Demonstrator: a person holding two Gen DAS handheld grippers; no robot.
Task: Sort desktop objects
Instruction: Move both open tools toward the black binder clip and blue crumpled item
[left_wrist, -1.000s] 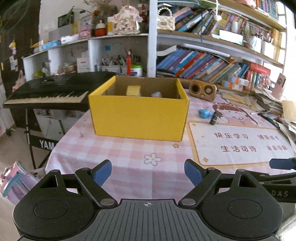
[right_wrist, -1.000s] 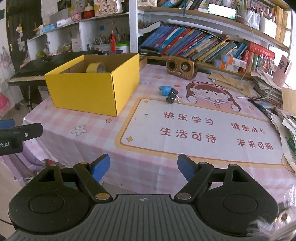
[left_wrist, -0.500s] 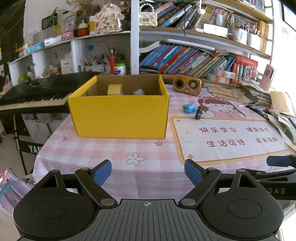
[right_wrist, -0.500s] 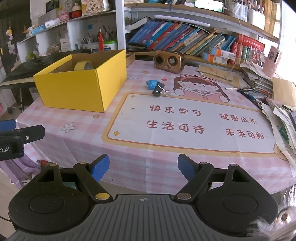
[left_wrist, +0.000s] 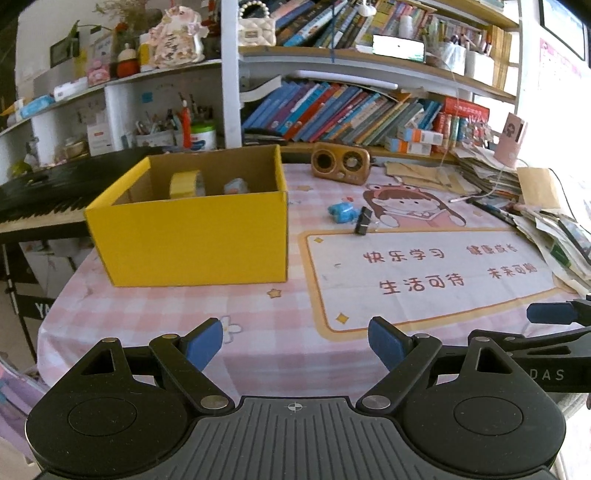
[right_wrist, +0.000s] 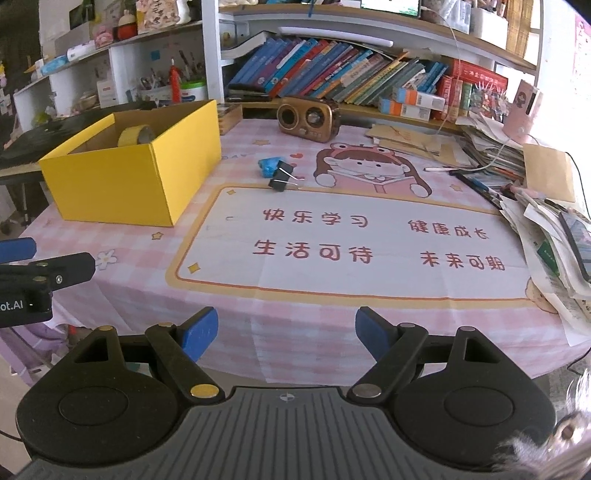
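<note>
Bookshelves (left_wrist: 351, 110) crammed with leaning books, pen pots and trinkets fill the wall behind a table (right_wrist: 236, 332) covered in a pink checked cloth. On the cloth lies a printed mat (right_wrist: 351, 243) with a cartoon girl and red characters. At the table's left stands an open yellow box (left_wrist: 192, 236), holding a roll of yellow tape (left_wrist: 184, 183) and a small pale blue item (left_wrist: 236, 185). Just right of the box, on the mat's far edge, a small blue object (right_wrist: 269, 166) touches a black binder clip (right_wrist: 281, 178). A brown retro speaker (right_wrist: 308, 118) sits at the back. Piled papers and pens (right_wrist: 546, 229) crowd the right edge, and a black keyboard (left_wrist: 40, 195) stands off the left edge. The middle and near part of the mat lie bare. Both tools hang at the near edge, the left gripper (left_wrist: 295, 341) and right gripper (right_wrist: 286, 330) each with jaws apart, holding nothing.
</note>
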